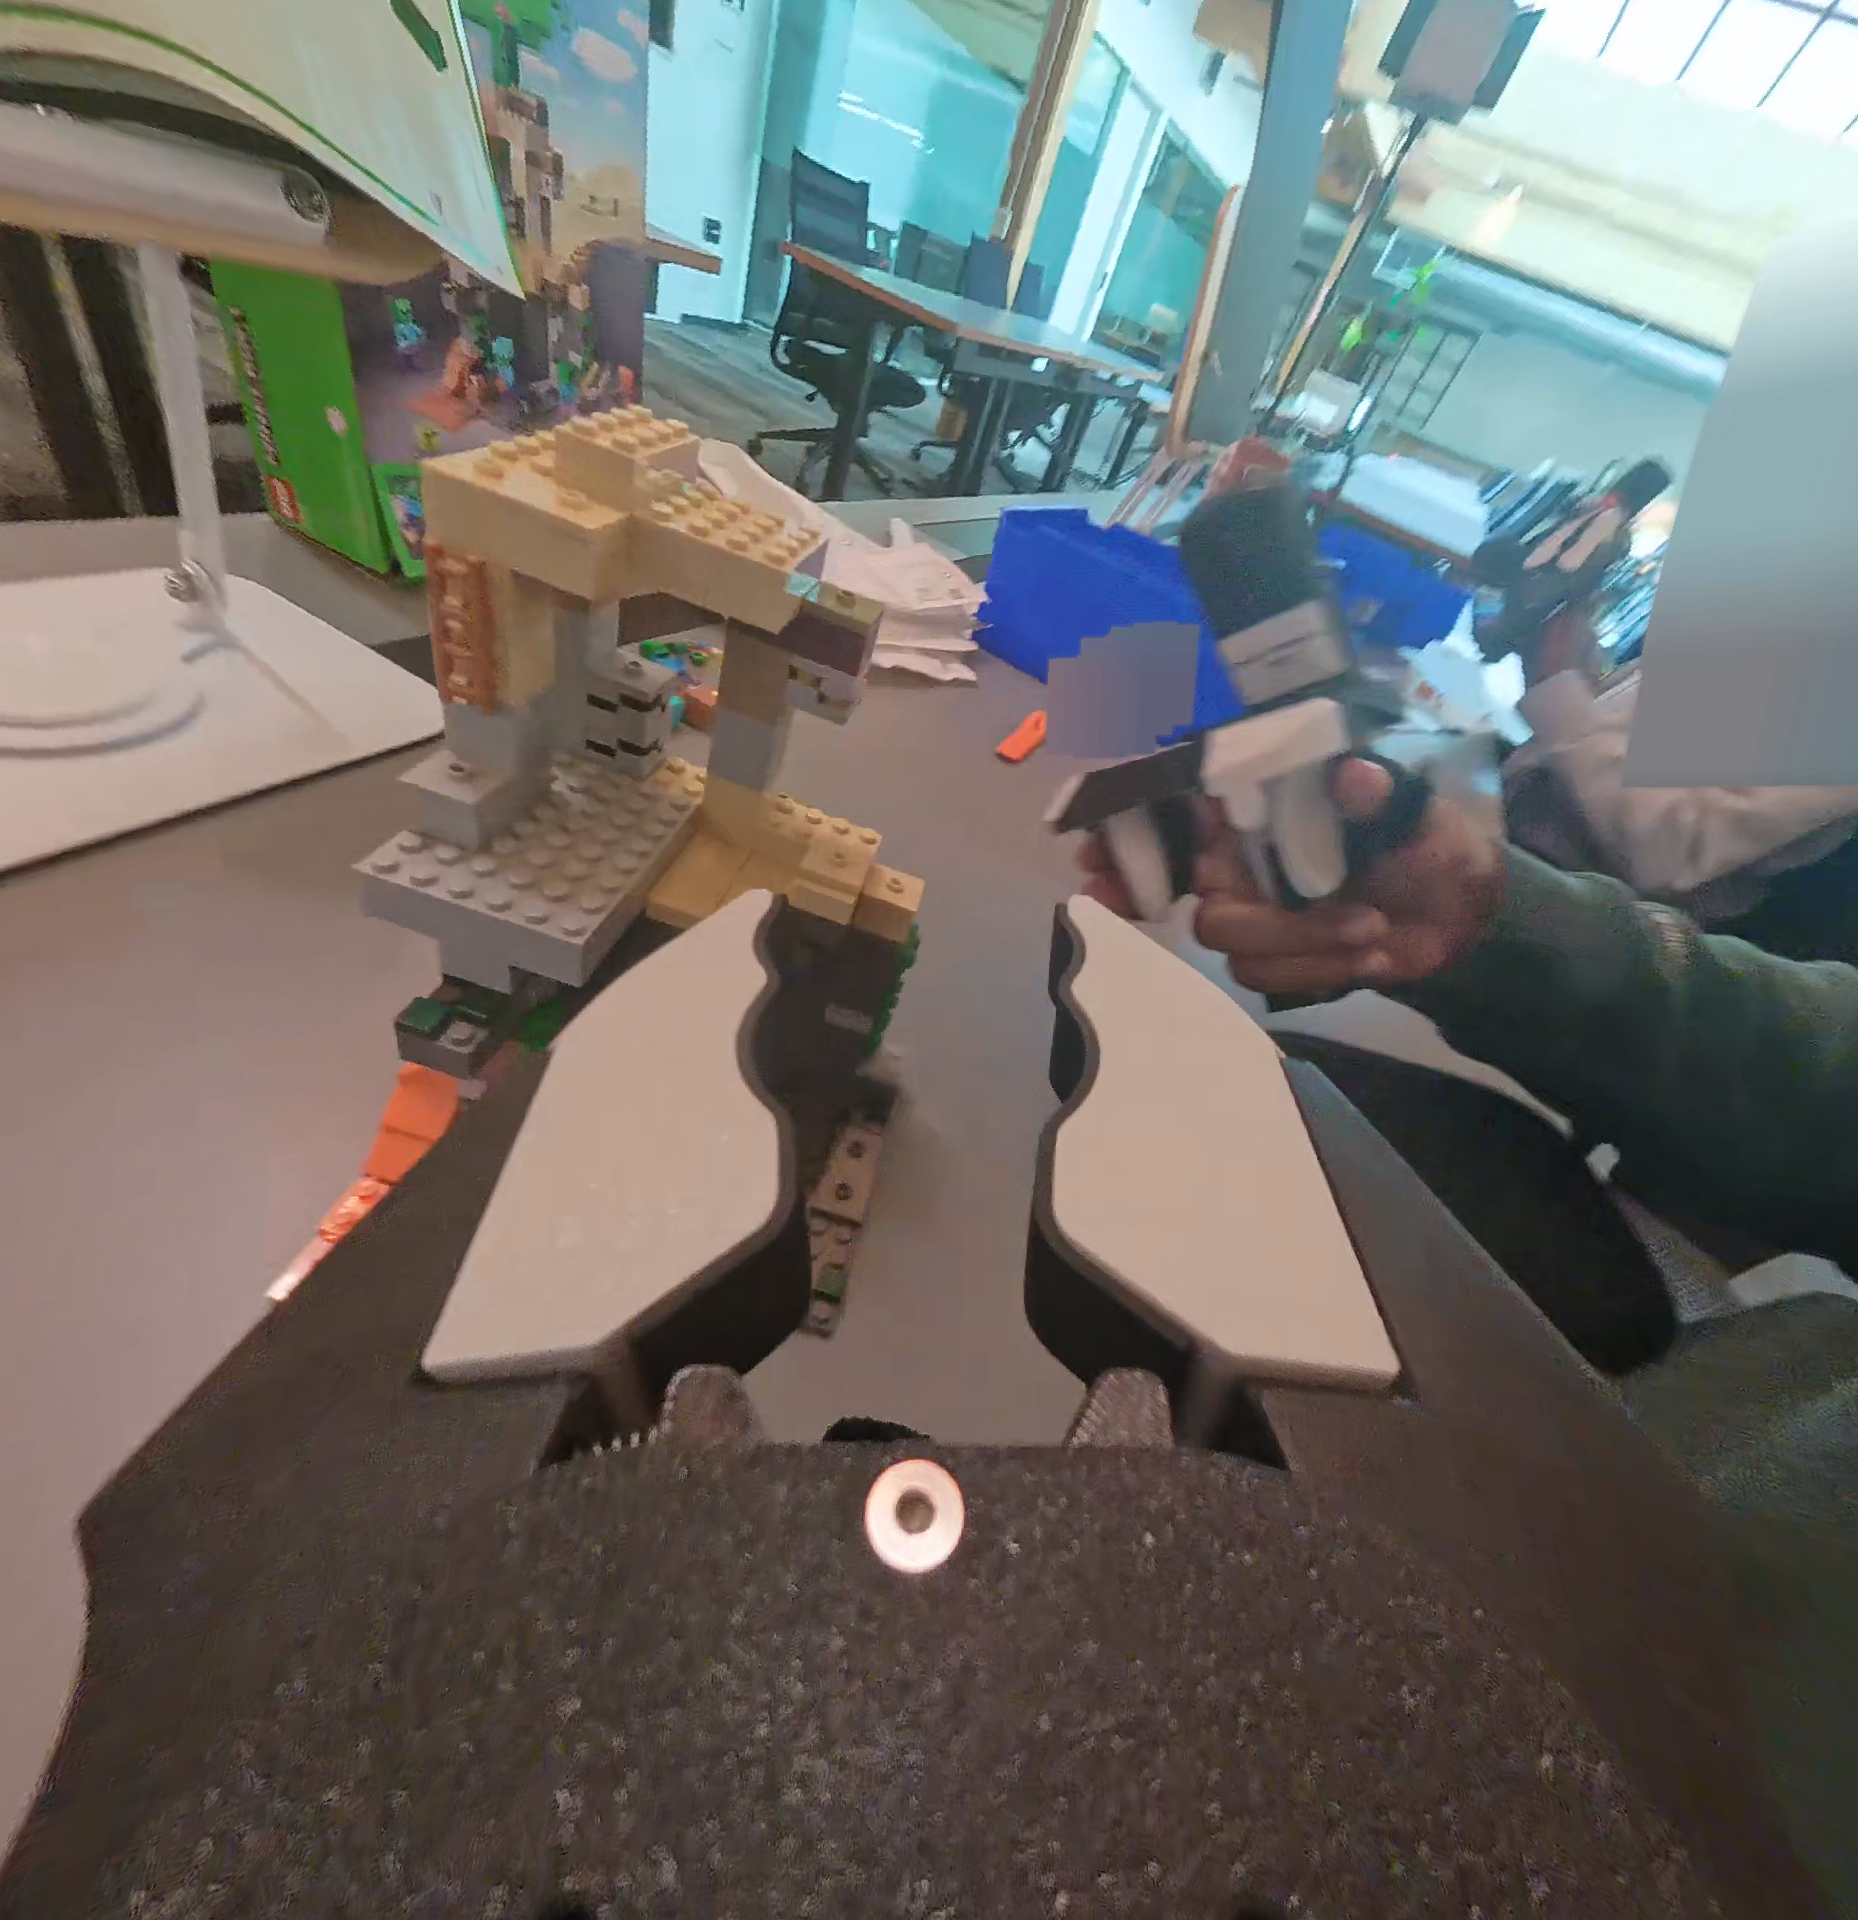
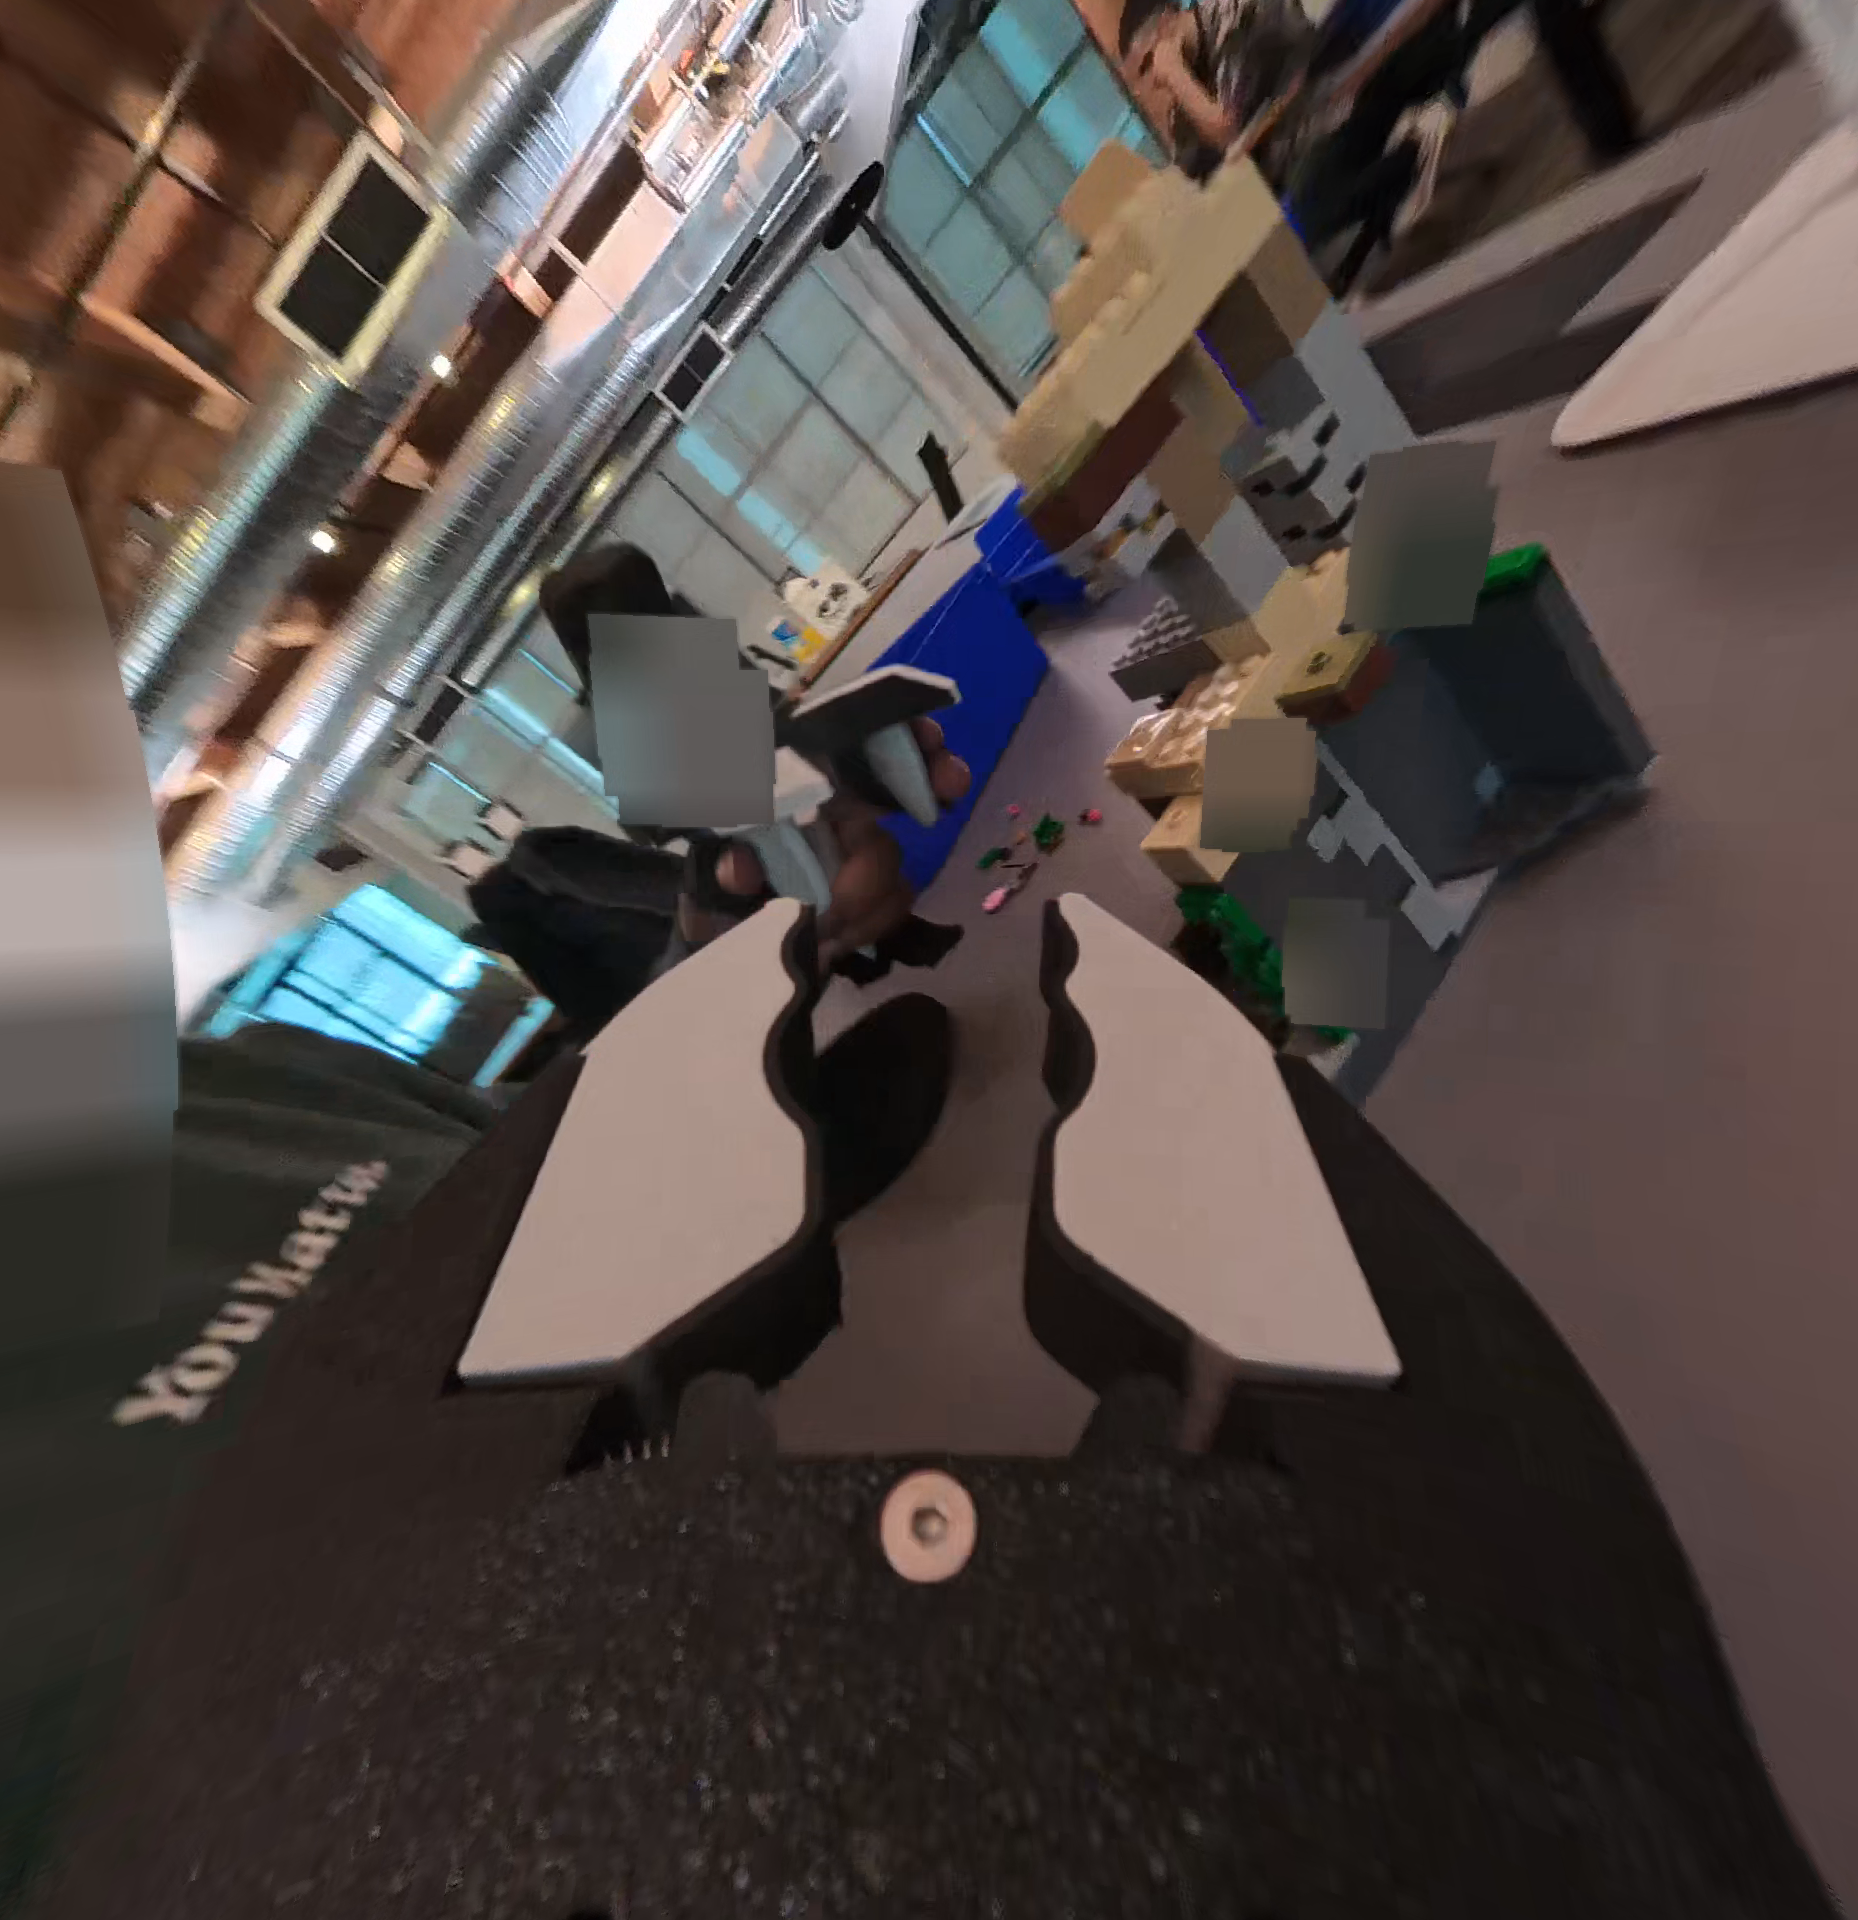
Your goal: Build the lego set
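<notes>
A half-built tan-and-grey brick model (image 1: 613, 717) stands on the grey worktop (image 1: 177, 1039), just ahead of the left claw (image 1: 909, 914), whose jaws are apart and empty. The right claw (image 2: 925, 914), also apart and empty, is tilted (its view blurred). Judgement: collect a loose brick (image 2: 1018, 842) next; the blue bin (image 1: 1091, 592) crowds the far side.

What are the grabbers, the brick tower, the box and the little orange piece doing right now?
Left gripper: open, empty.
Right gripper: open, empty.
Tan and grey brick tower: upright, partly built.
Green set box: standing upright.
Small orange piece: lying loose on the grey table.
</notes>
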A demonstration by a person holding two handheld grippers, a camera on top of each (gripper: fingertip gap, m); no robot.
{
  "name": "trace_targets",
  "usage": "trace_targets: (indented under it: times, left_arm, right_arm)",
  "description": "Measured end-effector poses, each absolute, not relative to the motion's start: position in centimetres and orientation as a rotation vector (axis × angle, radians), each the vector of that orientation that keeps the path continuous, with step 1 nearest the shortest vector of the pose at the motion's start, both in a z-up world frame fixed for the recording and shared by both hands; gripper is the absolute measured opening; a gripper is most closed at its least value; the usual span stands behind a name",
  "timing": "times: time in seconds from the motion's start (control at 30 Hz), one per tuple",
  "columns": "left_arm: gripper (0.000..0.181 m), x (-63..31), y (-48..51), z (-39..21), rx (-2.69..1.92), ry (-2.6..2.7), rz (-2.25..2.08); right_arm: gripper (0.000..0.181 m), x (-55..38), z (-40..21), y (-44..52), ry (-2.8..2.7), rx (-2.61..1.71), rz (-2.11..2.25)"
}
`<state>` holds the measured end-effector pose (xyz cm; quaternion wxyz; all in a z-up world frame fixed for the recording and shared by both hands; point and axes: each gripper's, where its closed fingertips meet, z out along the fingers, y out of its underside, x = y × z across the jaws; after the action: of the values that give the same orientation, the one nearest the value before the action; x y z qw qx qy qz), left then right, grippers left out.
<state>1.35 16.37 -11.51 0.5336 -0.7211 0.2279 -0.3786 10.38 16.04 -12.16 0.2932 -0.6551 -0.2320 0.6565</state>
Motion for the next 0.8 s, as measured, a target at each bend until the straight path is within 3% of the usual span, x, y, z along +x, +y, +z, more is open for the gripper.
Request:
trace_targets:
  times: [0.37,0.47,0.7,0.8]
  left_arm:
    - [0.047,0.8,17.5,-12.6,-1.672,0.632,-0.616]
    - [0.040,0.7,17.1,-12.6,-1.667,0.607,-0.584]
    - [0.007,-0.8,14.8,-10.6,-1.556,0.448,-0.466]
    - [0.002,-1.1,14.4,-10.6,-1.525,0.436,-0.384]
  right_arm:
    - [0.012,15.7,-12.4,13.9,-0.732,-1.473,0.935]
    - [0.007,16.3,-12.8,14.8,-0.726,-1.488,0.801]
    - [0.000,16.3,-13.6,15.5,-0.740,-1.500,0.568]
    - [0.000,15.7,-14.3,15.8,-0.771,-1.517,0.506]
